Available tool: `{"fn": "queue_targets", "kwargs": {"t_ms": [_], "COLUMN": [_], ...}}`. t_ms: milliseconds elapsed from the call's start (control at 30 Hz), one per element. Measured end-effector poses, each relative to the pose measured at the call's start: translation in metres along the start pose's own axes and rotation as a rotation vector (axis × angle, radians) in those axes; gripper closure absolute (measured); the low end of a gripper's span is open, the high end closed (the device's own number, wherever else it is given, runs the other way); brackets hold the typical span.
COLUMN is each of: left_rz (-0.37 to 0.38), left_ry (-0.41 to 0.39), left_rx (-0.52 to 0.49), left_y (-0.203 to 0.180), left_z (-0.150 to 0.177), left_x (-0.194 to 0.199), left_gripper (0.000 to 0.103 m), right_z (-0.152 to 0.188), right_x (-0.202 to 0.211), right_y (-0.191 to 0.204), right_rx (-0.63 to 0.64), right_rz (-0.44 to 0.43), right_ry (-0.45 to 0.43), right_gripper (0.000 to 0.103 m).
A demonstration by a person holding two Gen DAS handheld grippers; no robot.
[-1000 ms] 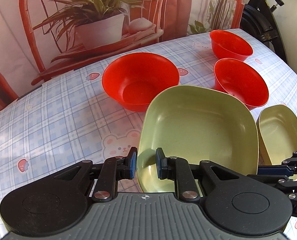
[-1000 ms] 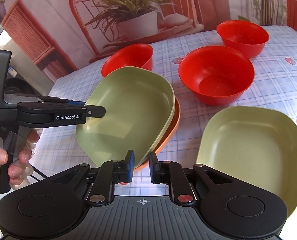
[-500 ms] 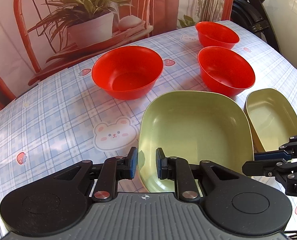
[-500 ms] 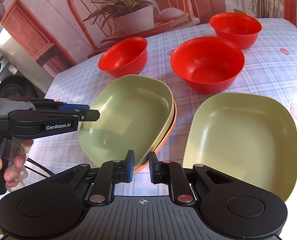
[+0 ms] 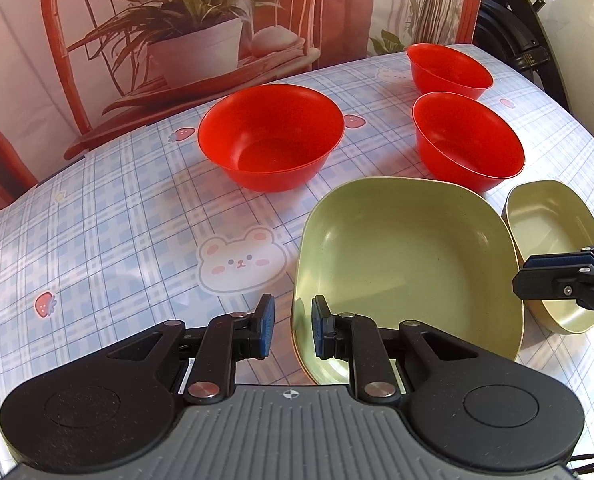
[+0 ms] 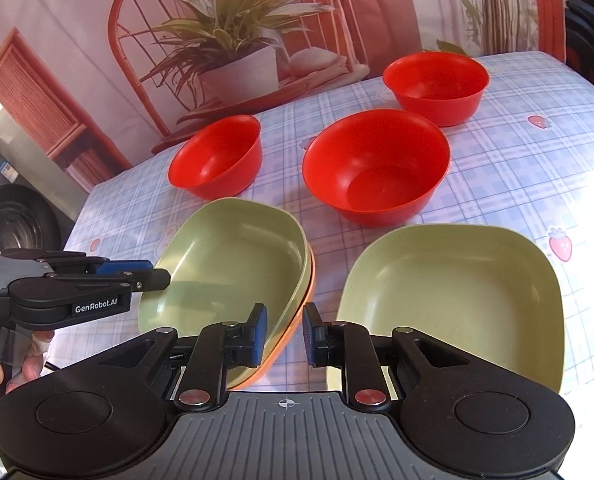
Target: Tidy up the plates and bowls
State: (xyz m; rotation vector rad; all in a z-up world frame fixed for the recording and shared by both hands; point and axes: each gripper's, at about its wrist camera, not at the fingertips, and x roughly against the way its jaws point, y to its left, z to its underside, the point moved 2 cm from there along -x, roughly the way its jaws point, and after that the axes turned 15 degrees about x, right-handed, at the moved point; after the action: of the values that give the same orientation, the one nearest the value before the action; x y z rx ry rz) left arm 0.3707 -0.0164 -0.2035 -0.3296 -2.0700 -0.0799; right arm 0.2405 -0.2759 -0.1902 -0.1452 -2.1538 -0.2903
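Observation:
Two green square plates and three red bowls lie on the checked tablecloth. In the left wrist view my left gripper is open around the near rim of a green plate; the pads are apart from the rim. In the right wrist view my right gripper is open around the near edge of a green plate that sits on an orange plate. A second green plate lies to the right. Red bowls stand behind.
The table edge runs along the left. A backdrop printed with a potted plant and red chair hangs behind the table. The other gripper shows at the left of the right wrist view.
Both grippers have pulled back and the plates have come down flat on the table. Both sets of jaws have widened off the plate rims.

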Motion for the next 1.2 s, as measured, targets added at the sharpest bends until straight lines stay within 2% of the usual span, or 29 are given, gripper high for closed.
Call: {"fn": "queue_targets", "kwargs": {"t_ms": [100,167,400,533,800,1033,1200], "left_rz": [-0.005,-0.006,-0.001,-0.009,-0.015,-0.015,0.070], "left_ry": [0.000,0.000,-0.002,0.001,-0.012,-0.127,-0.182], "left_rx": [0.011,0.015,0.022,0.026,0.039,0.084,0.103], "left_y": [0.001,0.001,0.001,0.003,0.002,-0.012,-0.048], "left_z": [-0.001,-0.001,0.000,0.001,0.002,0.001,0.004], "left_x": [-0.001,-0.001,-0.001,-0.003,-0.001,0.032,0.052], "left_gripper": [0.083,0.083,0.083,0.083,0.082,0.082,0.082], "right_z": [-0.011,-0.020,-0.029,-0.024,-0.024,-0.019,-0.007], "right_x": [-0.005,-0.008,-0.020,-0.025,-0.019,0.018,0.040], "right_y": [-0.011,-0.018,-0.021,-0.018,-0.018,-0.023,-0.044], "right_rx": [-0.013,-0.020,-0.013,-0.013,0.002,0.098,0.099], "right_rz": [0.029,0.041,0.030,0.031,0.028,0.105,0.181], "right_ry": [-0.039,-0.056,-0.030,-0.009,-0.028,-0.140,-0.188], "right_gripper": [0.086,0.095,0.103,0.103,0.101,0.097,0.096]}}
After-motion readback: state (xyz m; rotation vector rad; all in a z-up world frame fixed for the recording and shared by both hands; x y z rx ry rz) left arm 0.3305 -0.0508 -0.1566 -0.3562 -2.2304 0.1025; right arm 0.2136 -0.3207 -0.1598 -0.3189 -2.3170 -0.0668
